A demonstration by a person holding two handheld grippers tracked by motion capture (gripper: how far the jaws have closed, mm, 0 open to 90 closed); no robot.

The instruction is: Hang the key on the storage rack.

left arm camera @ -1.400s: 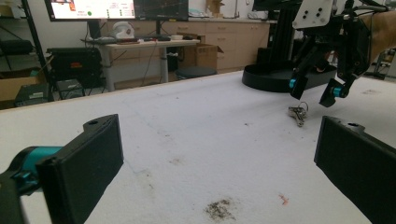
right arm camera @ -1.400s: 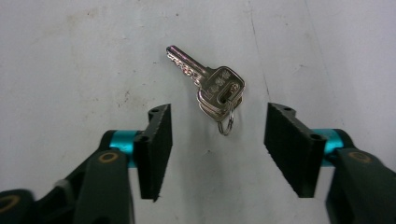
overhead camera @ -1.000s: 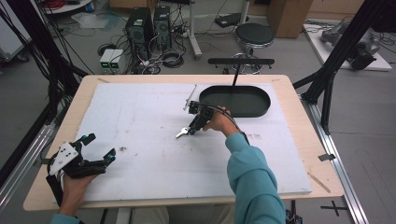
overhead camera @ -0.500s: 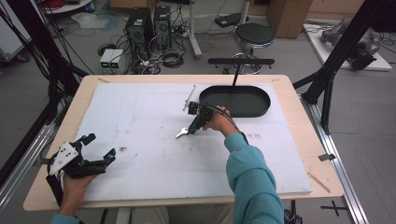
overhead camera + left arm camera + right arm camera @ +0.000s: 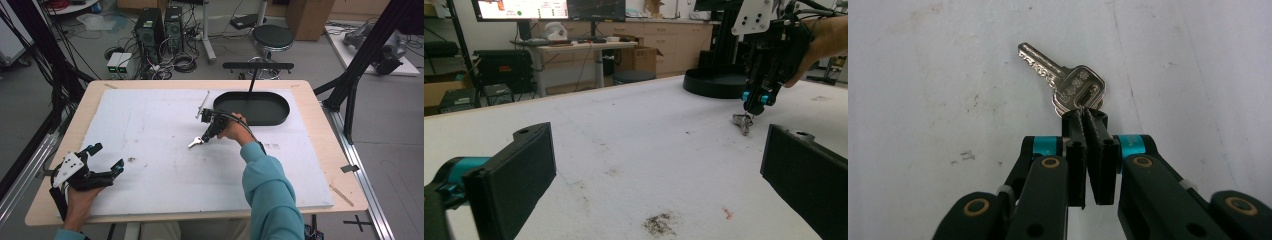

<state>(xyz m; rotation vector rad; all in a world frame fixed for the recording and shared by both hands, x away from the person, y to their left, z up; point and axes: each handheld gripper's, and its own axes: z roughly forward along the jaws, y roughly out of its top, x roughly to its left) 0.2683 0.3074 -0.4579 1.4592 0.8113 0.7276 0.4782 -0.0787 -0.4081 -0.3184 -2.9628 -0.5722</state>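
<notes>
The key (image 5: 1068,85) lies flat on the white mat (image 5: 150,150) that covers the bench (image 5: 320,150), near the middle of the mat and just short of the black oval tray (image 5: 280,117). It appears to be two thin metal keys stacked, bow toward the right hand-held gripper (image 5: 1087,117), blade pointing away.

Right hand-held gripper: its jaws have just been closing and now stand nearly together, pinched on the rim of the bow. In the left gripper view the same gripper (image 5: 755,102) comes down steeply on the key (image 5: 742,122), which rests on the mat.

Left hand-held gripper (image 5: 107,160): jaws spread wide, nothing between them, resting at the near left corner of the mat, well apart from the key (image 5: 195,143).

Handling notes, as judgement:
- The key is light, rigid and smooth; it will not deform, but polished metal can slide or pivot between the pads.
- Lying flat, it offers little edge. The bow is the broadest place to grip; the blade is narrow and toothed.
- The present hold covers only the edge of the bow, so the key may swing when lifted. A deeper bite across the bow would be more secure.
- A second, loose key could shift.
</notes>
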